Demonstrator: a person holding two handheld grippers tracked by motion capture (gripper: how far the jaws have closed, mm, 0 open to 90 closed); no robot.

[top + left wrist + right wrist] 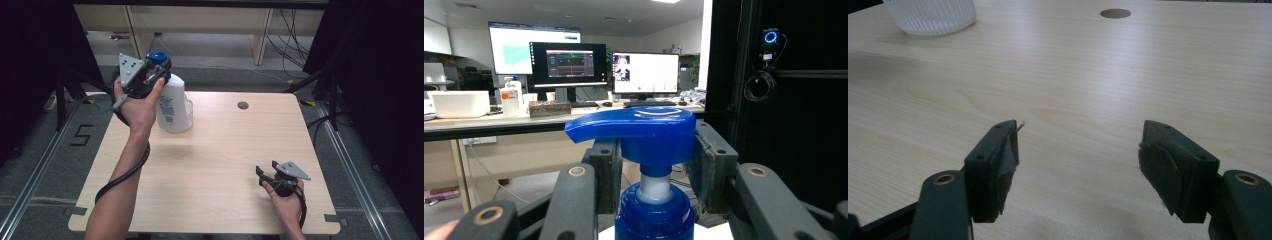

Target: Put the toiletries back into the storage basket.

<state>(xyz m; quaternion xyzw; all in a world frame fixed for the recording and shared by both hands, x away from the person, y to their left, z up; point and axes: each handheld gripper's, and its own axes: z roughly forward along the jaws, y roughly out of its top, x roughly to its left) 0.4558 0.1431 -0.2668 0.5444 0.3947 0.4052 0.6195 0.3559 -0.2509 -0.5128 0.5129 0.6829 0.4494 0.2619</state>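
1. A white pump bottle with a blue pump head stands upright at the far left of the light wooden desk; its contents cannot be made out through the opaque wall.
2. Just beside the bottle, on its right, a clear ribbed plastic cup stands on the desk, and whether anything is in it cannot be told.
3. The left gripper is held high at the bottle's top, its jaws set on either side of the pump head and collar; in the left gripper view the pads sit close against the blue plastic, gripping it.
4. The left hand wraps the gripper's body, forearm reaching up from the near edge, cable looping beneath it.
5. The right gripper rests low at the desk's near right, well apart from the bottle, jaws spread wide with nothing between them, pointing left across the bare wood.
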